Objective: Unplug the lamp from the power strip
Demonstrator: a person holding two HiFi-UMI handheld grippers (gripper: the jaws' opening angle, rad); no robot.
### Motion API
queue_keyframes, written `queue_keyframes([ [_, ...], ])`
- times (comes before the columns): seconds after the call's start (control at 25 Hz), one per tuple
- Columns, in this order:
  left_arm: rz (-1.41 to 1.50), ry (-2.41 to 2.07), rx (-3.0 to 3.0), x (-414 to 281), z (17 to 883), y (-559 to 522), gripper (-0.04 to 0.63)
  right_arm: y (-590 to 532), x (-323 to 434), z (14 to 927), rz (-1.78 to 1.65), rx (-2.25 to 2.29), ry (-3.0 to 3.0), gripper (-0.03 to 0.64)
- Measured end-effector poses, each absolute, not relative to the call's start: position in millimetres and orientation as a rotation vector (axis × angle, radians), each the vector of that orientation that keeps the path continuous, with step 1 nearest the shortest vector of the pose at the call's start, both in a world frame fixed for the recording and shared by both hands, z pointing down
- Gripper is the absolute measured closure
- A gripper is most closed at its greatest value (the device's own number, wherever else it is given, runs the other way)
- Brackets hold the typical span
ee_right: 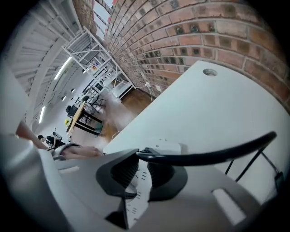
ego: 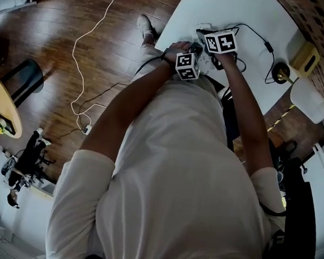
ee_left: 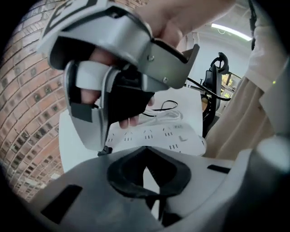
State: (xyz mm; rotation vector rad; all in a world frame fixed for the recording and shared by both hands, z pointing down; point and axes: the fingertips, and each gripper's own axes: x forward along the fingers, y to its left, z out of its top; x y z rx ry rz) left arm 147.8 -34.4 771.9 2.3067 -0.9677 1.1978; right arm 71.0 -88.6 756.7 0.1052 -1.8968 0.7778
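**Claws hover over the power strip (ee_left: 158, 136) on the white table (ee_right: 217, 104)**
Left claw (ee_left: 146, 168) is pressed together and empty. Right claw (ee_right: 141, 165) is slightly spread above the sockets, with a black cord (ee_right: 213, 154) across its tips. Likely next: pinch the plug firmly and pull it straight out.

No letters, brand names or numbers can be read anywhere. The two marker cubes, one (ego: 187, 65) beside the other (ego: 221, 42), carry only black-and-white square patterns. Small marks on the white power strip (ee_left: 156, 136) at the tabletop (ego: 244, 9) edge are too blurred to read.
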Motion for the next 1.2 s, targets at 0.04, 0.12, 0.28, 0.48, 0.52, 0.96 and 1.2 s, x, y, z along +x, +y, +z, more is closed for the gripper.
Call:
queue_keyframes([
  [0.04, 1.193, -0.966, 2.302, 149.2, 776.0, -34.6, 0.592, -88.2, 70.9, 756.8, 0.772, 0.104, -1.895, 0.558],
  [0.12, 1.158, -0.985, 2.295, 148.3, 779.3, -34.8, 0.592, -87.8, 70.4, 757.1, 0.756, 0.100, -1.893, 0.558],
  [0.28, 1.112, -0.977, 2.309, 148.6, 777.8, -35.8, 0.594, -88.1, 70.4, 756.8, 0.702, 0.081, -1.867, 0.565],
  [0.48, 1.094, -0.961, 2.317, 148.9, 777.7, -34.9, 0.595, -86.8, 69.0, 755.7, 0.618, 0.058, -1.789, 0.571],
  [0.52, 1.079, -0.955, 2.308, 148.2, 778.1, -34.9, 0.595, -86.6, 68.5, 755.0, 0.614, 0.065, -1.793, 0.572],
  [0.96, 1.158, -0.949, 2.298, 149.2, 781.5, -35.0, 0.603, -89.0, 68.0, 755.9, 0.620, 0.101, -1.747, 0.577],
  [1.2, 1.117, -0.914, 2.293, 150.0, 781.8, -38.1, 0.592, -89.5, 73.5, 751.7, 0.635, 0.173, -1.830, 0.580],
])
